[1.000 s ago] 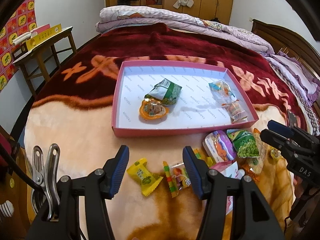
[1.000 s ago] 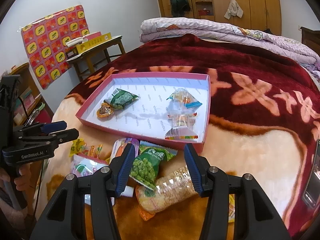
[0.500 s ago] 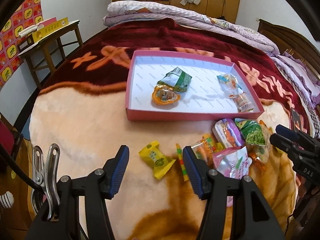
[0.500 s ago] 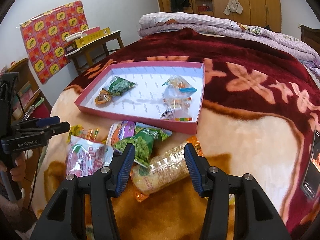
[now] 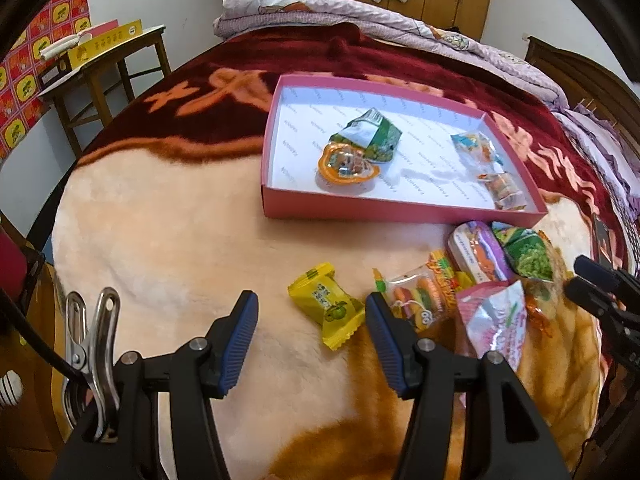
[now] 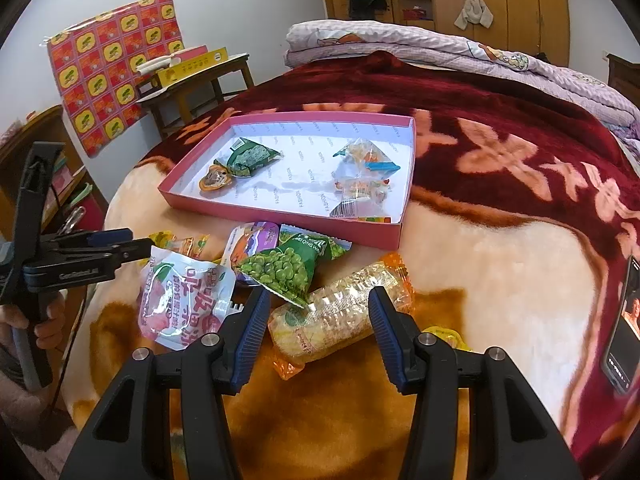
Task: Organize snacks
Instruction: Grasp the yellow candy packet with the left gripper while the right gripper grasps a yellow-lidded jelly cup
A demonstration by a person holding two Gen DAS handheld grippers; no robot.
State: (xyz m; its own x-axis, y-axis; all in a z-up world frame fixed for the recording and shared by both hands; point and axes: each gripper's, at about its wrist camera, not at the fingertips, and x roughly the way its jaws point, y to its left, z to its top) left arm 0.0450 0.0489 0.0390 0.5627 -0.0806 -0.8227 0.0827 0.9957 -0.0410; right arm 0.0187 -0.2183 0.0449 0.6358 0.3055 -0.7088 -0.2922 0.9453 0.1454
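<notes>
Left gripper (image 5: 307, 322): jaws spread wide, holding nothing. It hovers above the blanket (image 5: 168, 240), and the yellow candy packet (image 5: 326, 306) shows in the gap between its fingers, nearer the right finger; whether a finger touches it cannot be told.

Right gripper (image 6: 318, 322): jaws spread wide, holding nothing. The clear cracker roll (image 6: 344, 314) lies between its fingers; contact cannot be confirmed.

Loose snacks lie on the blanket just in front of the pink tray (image 6: 288, 216): the green pea bag (image 6: 286, 270) overlaps the cracker roll's far end, with the purple cup (image 6: 250, 246) and the pink-and-white pouch (image 6: 182, 294) to its left.

Inside the tray lie a green packet (image 6: 250, 158), an orange jelly cup (image 6: 216, 178) and clear candy bags (image 6: 360, 176).
</notes>
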